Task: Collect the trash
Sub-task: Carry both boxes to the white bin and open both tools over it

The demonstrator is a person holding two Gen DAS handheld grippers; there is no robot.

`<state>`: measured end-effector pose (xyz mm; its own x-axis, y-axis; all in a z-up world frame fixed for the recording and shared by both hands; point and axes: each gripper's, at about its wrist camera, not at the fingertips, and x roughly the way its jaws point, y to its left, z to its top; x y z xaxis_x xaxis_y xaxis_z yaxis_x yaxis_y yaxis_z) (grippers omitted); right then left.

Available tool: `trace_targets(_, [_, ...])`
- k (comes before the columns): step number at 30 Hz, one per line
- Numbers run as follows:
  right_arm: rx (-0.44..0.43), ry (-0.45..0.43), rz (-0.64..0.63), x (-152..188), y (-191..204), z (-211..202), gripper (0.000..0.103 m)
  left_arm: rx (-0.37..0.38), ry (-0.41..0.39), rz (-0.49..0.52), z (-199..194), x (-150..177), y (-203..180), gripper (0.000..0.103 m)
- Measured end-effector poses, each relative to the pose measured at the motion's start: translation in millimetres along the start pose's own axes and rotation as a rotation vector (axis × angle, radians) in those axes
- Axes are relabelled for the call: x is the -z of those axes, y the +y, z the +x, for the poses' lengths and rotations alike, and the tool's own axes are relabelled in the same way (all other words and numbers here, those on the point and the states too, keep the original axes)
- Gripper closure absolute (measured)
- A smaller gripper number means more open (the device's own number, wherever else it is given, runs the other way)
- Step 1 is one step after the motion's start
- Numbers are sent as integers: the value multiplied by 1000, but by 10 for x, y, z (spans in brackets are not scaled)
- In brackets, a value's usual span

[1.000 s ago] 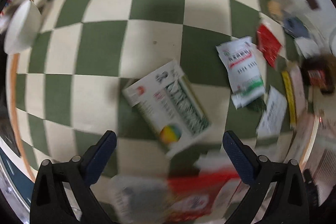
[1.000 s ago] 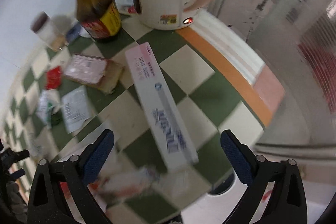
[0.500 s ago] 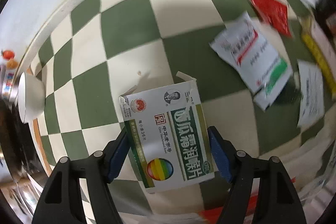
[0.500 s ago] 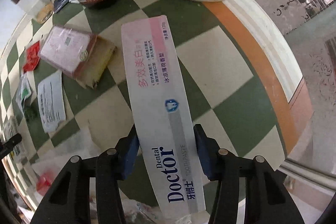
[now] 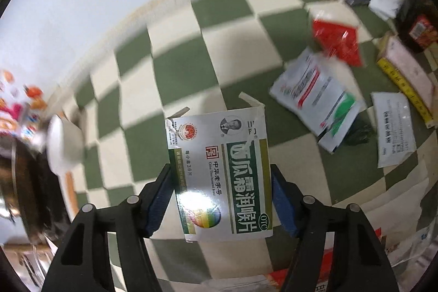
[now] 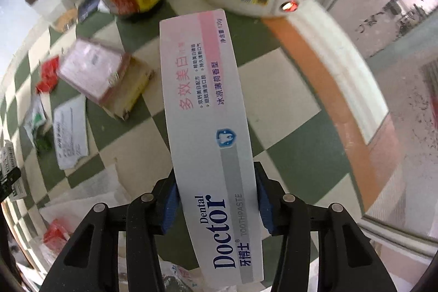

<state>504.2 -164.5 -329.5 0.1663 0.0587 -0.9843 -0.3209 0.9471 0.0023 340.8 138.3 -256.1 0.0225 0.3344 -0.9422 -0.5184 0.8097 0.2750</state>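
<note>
While litter covers the checkered surface (image 5: 178, 64) | left tongs (image 5: 220, 203) closing, pads pressed on medicine box (image 5: 219, 171), lifted | right tongs (image 6: 216, 205) clamped on toothpaste box (image 6: 208, 127) | left to collect: sachets (image 5: 320, 100), red packet (image 5: 338, 41), leaflet (image 5: 392, 132) | progress: early.

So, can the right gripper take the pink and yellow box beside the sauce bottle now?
Probably not yet. The right gripper is already shut on the toothpaste box, so its jaws are full. The pink and yellow box itself lies uncovered on the checked cloth.
</note>
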Motion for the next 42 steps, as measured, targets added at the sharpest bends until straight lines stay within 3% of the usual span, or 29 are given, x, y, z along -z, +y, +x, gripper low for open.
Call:
trace_targets(4, [10, -54, 45, 75, -94, -215, 53, 5, -103, 29, -519, 22, -32, 39])
trace_targets(7, [8, -87, 92, 267, -165, -423, 53, 33, -187, 58, -815, 232, -83, 39])
trace_targets(12, [9, -134, 195, 759, -242, -806, 53, 138, -295, 147, -1167, 501, -172, 39])
trace_targets(14, [12, -151, 261, 948, -299, -1071, 53, 192, -318, 202, -1249, 537, -374, 39])
trace_targets(17, [14, -164, 387, 1467, -567, -1300, 53, 292, -340, 326, -1385, 785, -764, 39])
trace_targets(20, [41, -151, 544, 2192, -1005, -1377, 53, 389, -336, 482, -1559, 1157, -1301, 39])
trace_targets(24, [69, -84, 750, 3288, -1654, -1274, 53, 468, -286, 733, -1703, 1859, -2314, 39])
trace_targets(27, [48, -25, 905, 4109, -2046, -945, 53, 475, -227, 884, -1632, 2441, -3008, 39])
trace_targets(32, [-47, 80, 1097, 5299, -2624, 43, 53, 451, -34, 1051, -881, 3377, -4154, 38])
trace_targets(37, [-228, 149, 1216, 5961, -2975, 1497, 53, 386, 227, 1088, 651, 4107, -5176, 38])
trace_targets(39, [-306, 180, 1244, 6133, -3090, 2124, 53, 345, 297, 1111, 1234, 4350, -5508, 38])
trace_targets(42, [-389, 232, 1246, 6308, -3239, 2997, 53, 323, 335, 1133, 1787, 4635, -5855, 37])
